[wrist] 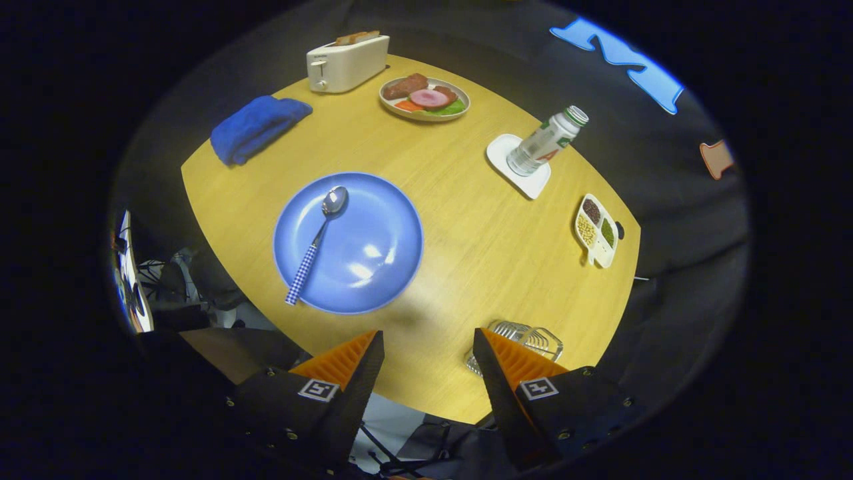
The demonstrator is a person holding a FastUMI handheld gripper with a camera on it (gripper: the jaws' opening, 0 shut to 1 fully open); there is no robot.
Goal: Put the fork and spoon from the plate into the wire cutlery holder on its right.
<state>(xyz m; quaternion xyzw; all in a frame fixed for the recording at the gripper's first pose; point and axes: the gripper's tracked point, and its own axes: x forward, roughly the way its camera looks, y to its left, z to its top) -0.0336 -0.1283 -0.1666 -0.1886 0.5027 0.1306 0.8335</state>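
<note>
Gripper [428,347] hangs released above the desk [466,220], grasping nothing. Spoon [318,241] lies on the plate [373,253]; holder [533,340] sits by the right finger. Next, probably: descend onto the spoon's handle.

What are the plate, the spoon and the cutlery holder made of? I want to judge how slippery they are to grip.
The plate looks like glazed ceramic or glossy plastic: bright glare spots on smooth blue. The spoon has a shiny metal bowl and a checked handle, probably plastic. The cutlery holder is thin bright wire, likely plated metal. The claw hangs open above the table's near edge, holding nothing.
</note>
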